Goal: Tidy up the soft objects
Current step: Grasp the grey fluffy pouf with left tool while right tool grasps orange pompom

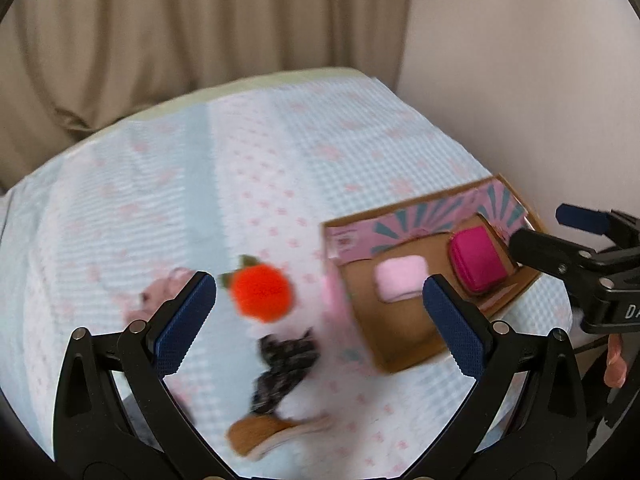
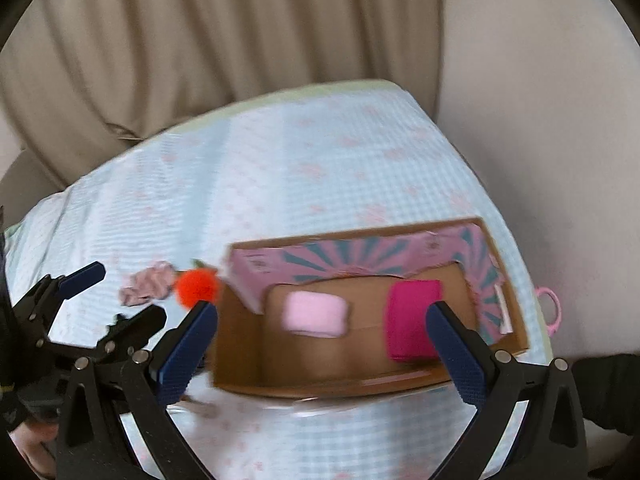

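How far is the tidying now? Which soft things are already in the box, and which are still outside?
Done: a light pink roll and a magenta roll lie in the box. In hand: nothing; the left gripper and the right gripper are both open and empty. Left on the bed: the orange pompom, a pink cloth, a dark cloth and a brown piece.

Both views are pretty smeared. The dark patterned thing [image 1: 285, 364] is too blurry to identify, same for the tan item [image 1: 272, 434] below it. The left gripper's finger [image 1: 182, 322] covers part of the pink fabric [image 1: 160, 296].
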Available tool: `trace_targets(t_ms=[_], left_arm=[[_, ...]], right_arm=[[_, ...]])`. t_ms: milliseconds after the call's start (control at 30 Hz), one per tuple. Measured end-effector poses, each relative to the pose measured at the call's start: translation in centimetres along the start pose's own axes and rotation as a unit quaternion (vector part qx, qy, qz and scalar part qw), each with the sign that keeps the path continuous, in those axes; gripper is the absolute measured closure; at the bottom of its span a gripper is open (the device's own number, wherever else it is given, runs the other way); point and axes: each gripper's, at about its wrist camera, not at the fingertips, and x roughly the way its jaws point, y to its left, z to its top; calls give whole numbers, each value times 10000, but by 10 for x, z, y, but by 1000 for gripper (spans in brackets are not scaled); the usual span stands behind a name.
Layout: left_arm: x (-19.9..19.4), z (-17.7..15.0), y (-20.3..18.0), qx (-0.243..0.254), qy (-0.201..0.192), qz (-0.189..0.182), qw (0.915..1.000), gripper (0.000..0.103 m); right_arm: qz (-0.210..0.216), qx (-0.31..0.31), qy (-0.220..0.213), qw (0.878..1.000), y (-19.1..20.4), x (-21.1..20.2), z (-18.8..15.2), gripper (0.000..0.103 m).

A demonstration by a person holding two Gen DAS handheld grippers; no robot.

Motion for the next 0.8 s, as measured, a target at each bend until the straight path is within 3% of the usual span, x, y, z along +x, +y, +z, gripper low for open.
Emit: trace_targets(t_ms=[367,600,800], left_arm=[[-83,-59,119,-625,-576,695,9940,0],[-93,-100,181,-960,-594,1082,9877,0],[-67,-137,221,-1291,-320,1131,9846,0]], right_arm=[[784,-582,-585,9935,107,-25,-30,0],[960,-900,-578,9896,154,-11,-45,0],[1010,-1022,-296,9892,190,36,-50,0]])
